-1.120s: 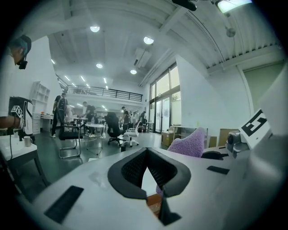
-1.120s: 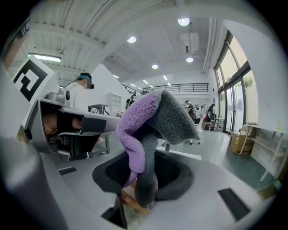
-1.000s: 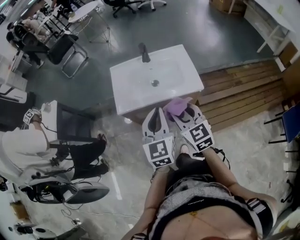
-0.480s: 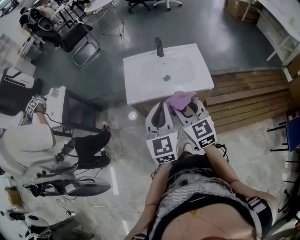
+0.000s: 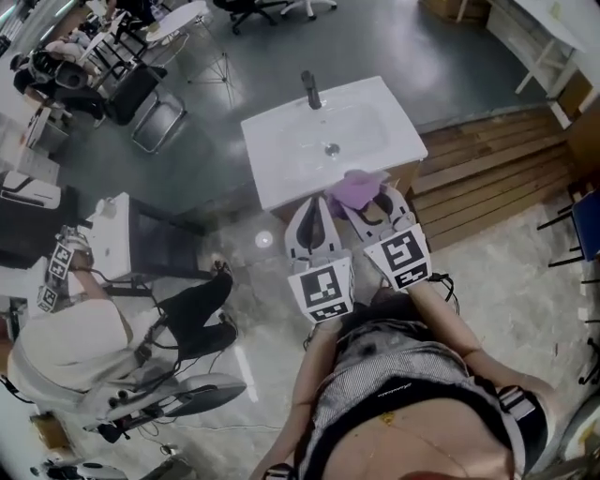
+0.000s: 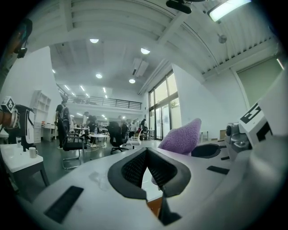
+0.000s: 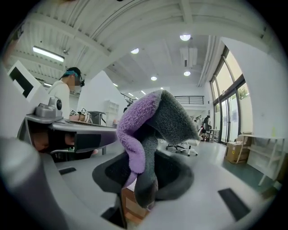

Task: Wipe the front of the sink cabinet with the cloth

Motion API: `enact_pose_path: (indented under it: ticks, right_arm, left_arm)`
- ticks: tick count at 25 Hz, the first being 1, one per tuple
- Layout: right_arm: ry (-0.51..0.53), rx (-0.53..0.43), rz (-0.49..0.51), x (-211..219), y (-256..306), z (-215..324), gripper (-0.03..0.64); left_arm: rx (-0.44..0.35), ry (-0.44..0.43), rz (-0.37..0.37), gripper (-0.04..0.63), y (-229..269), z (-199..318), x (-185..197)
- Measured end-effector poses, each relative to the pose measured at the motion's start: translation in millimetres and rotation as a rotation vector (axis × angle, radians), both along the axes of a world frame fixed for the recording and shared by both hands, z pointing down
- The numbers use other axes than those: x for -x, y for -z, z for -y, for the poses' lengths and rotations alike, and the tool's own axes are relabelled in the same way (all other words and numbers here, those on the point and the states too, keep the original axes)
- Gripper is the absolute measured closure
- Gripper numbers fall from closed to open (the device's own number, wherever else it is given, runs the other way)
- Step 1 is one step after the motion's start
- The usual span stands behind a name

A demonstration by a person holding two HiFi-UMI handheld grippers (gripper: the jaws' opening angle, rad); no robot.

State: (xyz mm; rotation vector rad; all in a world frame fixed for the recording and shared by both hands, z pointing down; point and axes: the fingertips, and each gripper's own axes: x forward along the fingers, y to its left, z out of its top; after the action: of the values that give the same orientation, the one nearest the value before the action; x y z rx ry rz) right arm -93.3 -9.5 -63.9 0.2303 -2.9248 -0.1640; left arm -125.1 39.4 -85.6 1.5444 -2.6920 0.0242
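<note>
Cloth (image 7: pixel 148 128), purple and grey, is clamped upright in the closed fingers of the right gripper (image 5: pixel 373 202), just under the sink (image 5: pixel 319 141) rim; sink cabinet (image 7: pixel 131 207) front lies directly ahead. Left gripper (image 5: pixel 315 212), fingers closed on nothing, is held alongside

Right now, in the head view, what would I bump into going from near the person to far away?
Right gripper → purple cloth → white sink → black faucet → office chair
</note>
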Motion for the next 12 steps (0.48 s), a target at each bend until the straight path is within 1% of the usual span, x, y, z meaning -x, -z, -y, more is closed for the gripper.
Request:
enact_pose_path:
  ticks: [3,6,10,12]
  right_arm:
    - [-0.027,0.011,0.025,5.7,-1.3,-9.6,0.433]
    - [-0.051,0.023,0.045,10.3,-2.8,-12.5,0.433]
    - [-0.070,0.016,0.054,10.1,1.7,-12.1,0.433]
    - [-0.072,0.012,0.068,8.9,5.1,-6.9,0.433]
  left_arm:
    - [-0.006,-0.033,0.021,0.589,-0.2,-6.3,1.7]
    - [-0.006,-0.043,0.053,0.589,-1.0,-9.7,6.6]
    - [0.006,-0.058,0.045,0.589,-7.0,-10.1,9.0]
    - [0.003,-0.057,0.054,0.589,-4.8,-7.7,7.7]
